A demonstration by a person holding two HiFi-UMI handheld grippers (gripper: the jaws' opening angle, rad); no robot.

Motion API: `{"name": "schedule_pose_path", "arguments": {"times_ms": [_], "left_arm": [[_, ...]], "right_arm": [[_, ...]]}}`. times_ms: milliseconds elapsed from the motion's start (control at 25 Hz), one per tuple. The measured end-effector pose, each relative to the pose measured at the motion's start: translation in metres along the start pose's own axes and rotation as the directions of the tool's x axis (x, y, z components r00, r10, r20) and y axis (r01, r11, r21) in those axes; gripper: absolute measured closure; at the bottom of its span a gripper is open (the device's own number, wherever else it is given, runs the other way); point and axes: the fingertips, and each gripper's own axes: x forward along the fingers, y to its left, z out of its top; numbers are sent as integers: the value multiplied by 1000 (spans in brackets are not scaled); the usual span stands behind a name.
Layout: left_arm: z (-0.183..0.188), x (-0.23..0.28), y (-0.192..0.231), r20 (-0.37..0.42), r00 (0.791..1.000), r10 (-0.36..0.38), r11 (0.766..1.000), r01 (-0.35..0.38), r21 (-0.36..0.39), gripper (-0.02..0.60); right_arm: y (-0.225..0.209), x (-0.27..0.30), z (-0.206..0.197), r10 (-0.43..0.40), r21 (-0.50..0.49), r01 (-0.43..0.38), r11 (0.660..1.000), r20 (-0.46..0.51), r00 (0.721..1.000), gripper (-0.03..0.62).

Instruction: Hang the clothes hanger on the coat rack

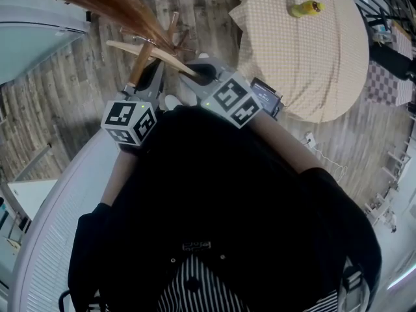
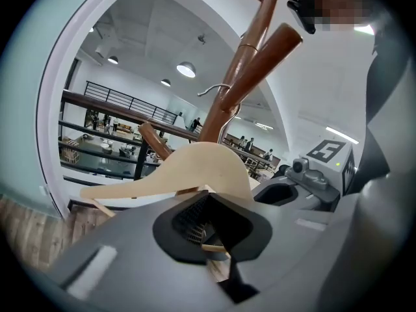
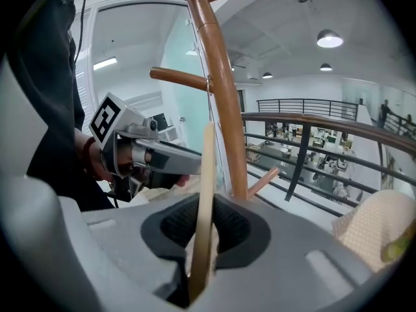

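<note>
Forearms [image 1: 120, 174] both stretch forward from dark sleeves, with the two grippers side by side and angled in toward each other. The left gripper [image 1: 144, 70] is clamped on the pale wooden hanger [image 1: 166, 57] near its broad middle. The right gripper [image 1: 195, 72] pinches the thin edge of the same hanger, so that in the right gripper view the wood stands up straight between the jaws. The hanger sits right up against the brown coat rack [image 1: 123, 5]. Its metal hook [image 2: 218, 90] is just beside the trunk, though I can't tell if it's on a peg.

Down below there's a grey wood-plank floor [image 1: 58, 103]. Off to the right is a round table [image 1: 305, 64] under a checked cloth, with a yellow thing [image 1: 305, 8] on it. The room is big and white, with a black mezzanine railing [image 3: 312, 119] and round ceiling lamps [image 3: 329, 39].
</note>
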Motion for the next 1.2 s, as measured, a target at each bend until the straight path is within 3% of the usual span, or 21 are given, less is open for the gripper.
{"name": "schedule_pose_path", "arguments": {"times_ms": [800,1200], "left_arm": [[-3,-31,-21,37,999,15,1000,-15,4,577],[-12,-84,-13,73,996,52,999,-53,9,577]], "right_arm": [[11,7,-17,-38,24,38,999,-23,999,534],[18,17,-17,-125,-1,125,992,-7,992,534]]}}
